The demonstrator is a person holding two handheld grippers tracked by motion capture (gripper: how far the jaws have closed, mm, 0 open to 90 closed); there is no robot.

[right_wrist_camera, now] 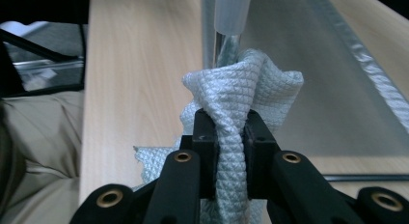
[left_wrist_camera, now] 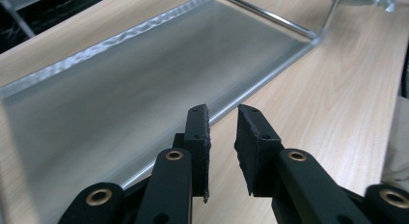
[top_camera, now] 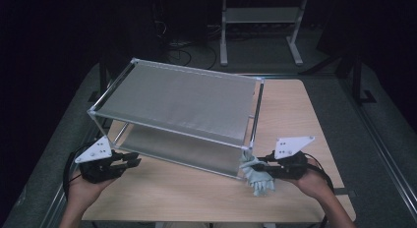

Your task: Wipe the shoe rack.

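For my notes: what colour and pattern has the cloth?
Pale grey-white cloth, diamond weave; right gripper view.

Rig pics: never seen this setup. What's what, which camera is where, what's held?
No robot arm here: a person holds a two-jaw gripper in each hand. The high view looks down on a wooden table from above the person's side; each of the other two views rides on a gripper and looks along its black jaws. On the table stands a two-tier metal shelf. The right gripper is shut on a pale cloth pressed against the shelf's near right post. The left gripper is open with nothing between its jaws, pointing at the lower tier.
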